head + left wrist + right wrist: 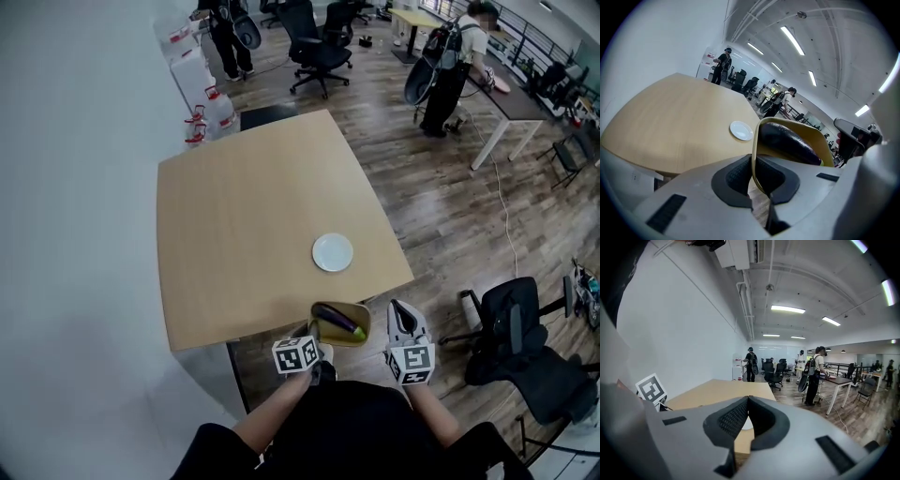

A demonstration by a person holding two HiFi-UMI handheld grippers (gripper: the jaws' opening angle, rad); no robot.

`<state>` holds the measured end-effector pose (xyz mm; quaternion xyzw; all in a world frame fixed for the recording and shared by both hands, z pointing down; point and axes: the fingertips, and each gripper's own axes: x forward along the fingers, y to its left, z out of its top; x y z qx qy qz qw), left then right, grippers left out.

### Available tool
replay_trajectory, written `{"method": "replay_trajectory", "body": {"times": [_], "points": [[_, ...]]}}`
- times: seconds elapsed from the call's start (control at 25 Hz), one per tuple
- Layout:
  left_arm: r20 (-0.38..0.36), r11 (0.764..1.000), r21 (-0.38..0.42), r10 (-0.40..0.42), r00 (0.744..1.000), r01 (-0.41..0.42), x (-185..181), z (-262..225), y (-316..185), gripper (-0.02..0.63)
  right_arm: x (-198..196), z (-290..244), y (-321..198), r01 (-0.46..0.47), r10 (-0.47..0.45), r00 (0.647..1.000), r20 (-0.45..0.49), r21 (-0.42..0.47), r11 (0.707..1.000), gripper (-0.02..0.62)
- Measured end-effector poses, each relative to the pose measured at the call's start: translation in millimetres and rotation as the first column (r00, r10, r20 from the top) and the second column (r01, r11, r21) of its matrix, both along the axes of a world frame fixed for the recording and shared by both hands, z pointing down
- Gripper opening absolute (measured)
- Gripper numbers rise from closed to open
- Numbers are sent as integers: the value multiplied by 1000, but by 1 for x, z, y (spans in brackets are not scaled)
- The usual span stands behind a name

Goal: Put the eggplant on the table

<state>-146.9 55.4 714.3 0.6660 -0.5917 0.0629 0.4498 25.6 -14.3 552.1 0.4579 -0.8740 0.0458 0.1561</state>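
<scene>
A dark purple eggplant (337,321) lies in a yellow bowl (343,305) that hangs just off the near edge of the wooden table (253,216). My left gripper (317,336) is shut on the bowl's near rim. In the left gripper view the rim (757,154) runs between the pads of the gripper (753,164), and the eggplant (787,140) rests across the bowl beyond them. My right gripper (401,309) hovers right of the bowl. It is shut and empty, apart from the bowl. In its own view the right gripper (748,401) faces the table (722,390).
A small white plate (333,252) sits on the table near its front right corner. A black office chair (525,347) stands at my right. Water jugs (202,103) line the wall past the table. People stand at a far desk (511,94).
</scene>
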Motion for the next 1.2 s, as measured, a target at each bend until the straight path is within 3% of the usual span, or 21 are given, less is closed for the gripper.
{"method": "replay_trajectory", "body": {"times": [0.16,0.4,0.64,0.96,1.2], "points": [[1,999,10,51,999,-51,-8,2,-29,23,-14,7,-19,-27,27,1000,-5,-19,999,60],[-24,1000,17,-18,1000,18,-43,9,-83,21,-24,25,-42,-39,37,997,-61,-35,999,60],[4,1000,14,-26,1000,26,-54,12,-136,21,-22,35,-84,-82,80,996,-45,-49,995,60],[56,1000,-3,-26,998,26,-56,15,-223,21,-41,42,-180,-50,52,998,30,-52,997,60],[62,999,3,-36,997,35,-46,27,-319,21,-23,40,-267,-49,52,997,63,-46,998,60]]}}
